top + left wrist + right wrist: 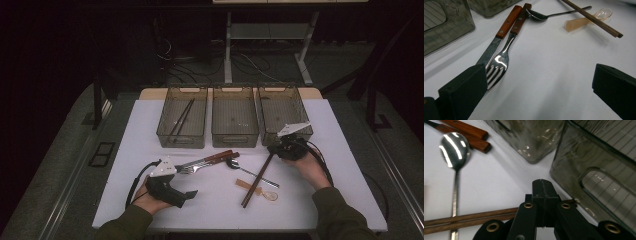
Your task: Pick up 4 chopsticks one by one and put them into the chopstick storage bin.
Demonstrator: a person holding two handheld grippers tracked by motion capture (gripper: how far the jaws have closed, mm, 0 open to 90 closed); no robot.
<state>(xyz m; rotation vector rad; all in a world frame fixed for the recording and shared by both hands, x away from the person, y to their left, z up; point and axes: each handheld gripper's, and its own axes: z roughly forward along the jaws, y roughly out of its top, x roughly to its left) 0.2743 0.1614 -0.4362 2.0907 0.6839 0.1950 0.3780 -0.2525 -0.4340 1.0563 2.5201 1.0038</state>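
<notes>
My left gripper rests at the table's front left, held by a hand, its jaws open wide with bare white table between them. A wooden-handled fork lies with its tines just beside the left jaw, and a matching knife lies along it. My right gripper sits low in front of the right bin, and its jaws are pressed together with nothing between them. A pair of dark chopsticks runs under it. A metal spoon lies across the chopsticks.
Three smoky clear bins stand in a row at the back: left holding a pair of chopsticks, middle, right. An amber plastic spoon lies under the chopsticks near the front. The right bin's wall is close to my right jaws.
</notes>
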